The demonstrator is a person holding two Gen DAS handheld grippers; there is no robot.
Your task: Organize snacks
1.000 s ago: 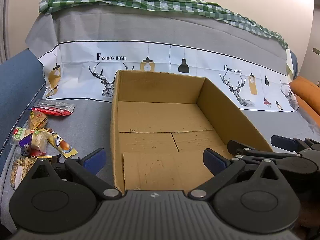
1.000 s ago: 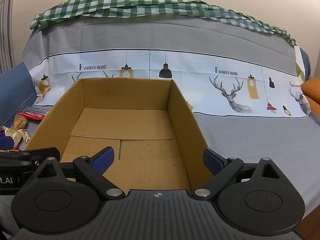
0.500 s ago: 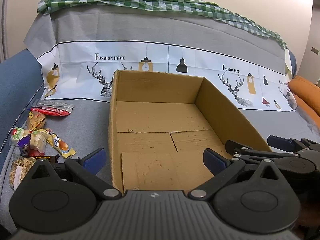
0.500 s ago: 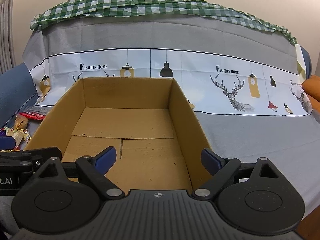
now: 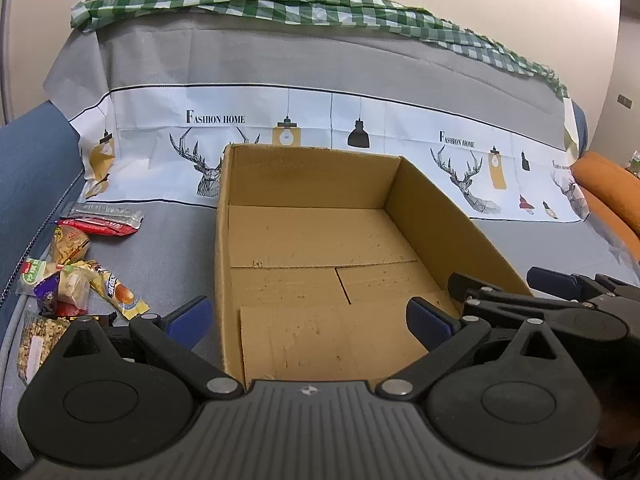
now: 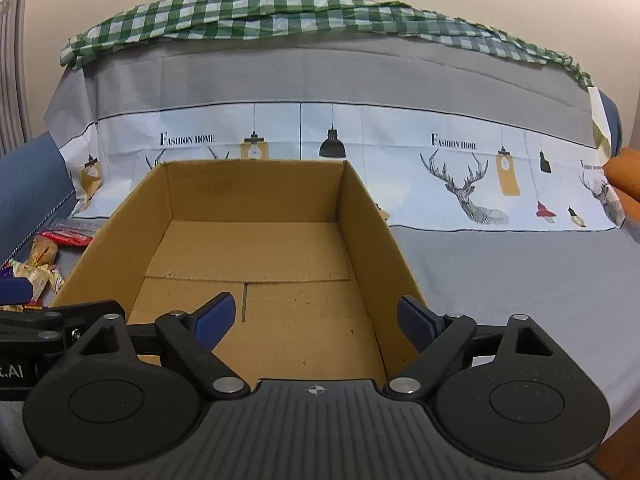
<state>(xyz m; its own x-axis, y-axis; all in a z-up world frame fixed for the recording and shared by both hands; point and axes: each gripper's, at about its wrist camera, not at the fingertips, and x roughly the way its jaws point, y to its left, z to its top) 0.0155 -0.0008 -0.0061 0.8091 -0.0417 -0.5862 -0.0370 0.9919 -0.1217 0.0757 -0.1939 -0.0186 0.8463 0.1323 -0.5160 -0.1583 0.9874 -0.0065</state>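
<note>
Since a second ago, nothing on the sofa has shifted; only my right tongs point(image 6: 315, 316) have narrowed a little, and their jaws are closing now with nothing between them but the air above the cardboard box point(image 6: 248, 248). Both of my hands have kept their place. My left tongs point(image 5: 308, 318) stand wide apart and hold nothing; their left finger sits outside the box's left wall, over the grey cover, and the right finger sits over the box floor.

The box lies open on the grey sofa cover point(image 5: 172, 248), its floor bare, with the near edge just under both sets of tongs. In the left wrist view my right tongs point(image 5: 536, 292) show at the right, over the box's right wall.

The snacks point(image 5: 76, 280) lie in a loose heap on the cover, left of the box and apart from it: a red packet point(image 5: 96, 226) and a clear silvery one point(image 5: 104, 212) farthest back, a pile of small wrapped pieces nearer, and a bag of grainy snack point(image 5: 38, 342) closest to me. From the right wrist view only the edge of that heap point(image 6: 40, 264) shows, beyond the box's left wall. A green checked cloth point(image 6: 280, 12) runs along the top of the sofa back.
</note>
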